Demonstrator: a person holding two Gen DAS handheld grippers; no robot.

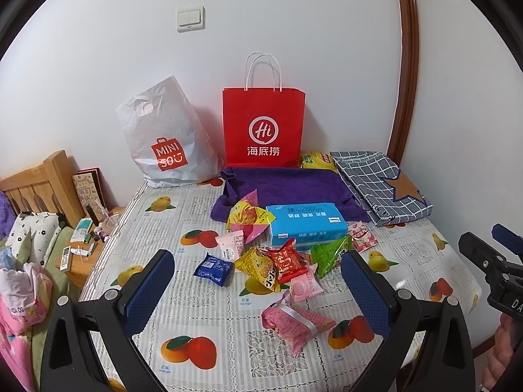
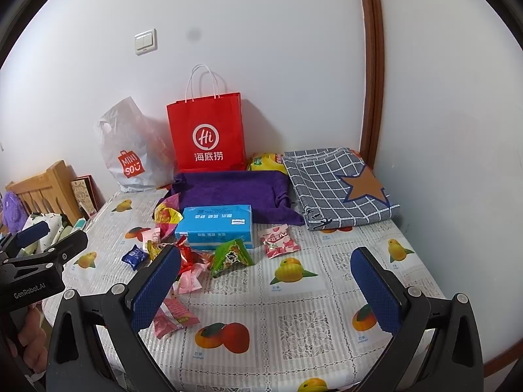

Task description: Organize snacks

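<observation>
Left gripper: jaws wide apart, holding nothing, hovering over the surface; the snack pile lies in front of it and between its fingers.
Blue packet: just ahead of the left finger, lying apart from the heap. Risk, as I judge it: a closing finger could push it sideways rather than pinch it, since it lies flat.
Yellow packet: ahead and centred, touching the red packet and partly under it. Risk: closing here may catch two wrappers at once, or drag one along.
Pink wrapped pack: nearest the left gripper, between its fingers. Risk: its crinkly film looks slippery and could slide out of a shallow pinch.
Green packet: ahead of the right gripper's left finger, leaning against the blue tissue box. Risk: a reach for it may knock the box back.
Strawberry packet: further ahead, lying alone, the cleanest pick.
Right gripper: jaws wide apart, empty, over bare surface to the right of the pile.
Red paper bag: far ahead against the wall, upright. Risk: if it is the destination, a clumsy drop could tip it, and both grippers reaching for the pile could collide.
</observation>
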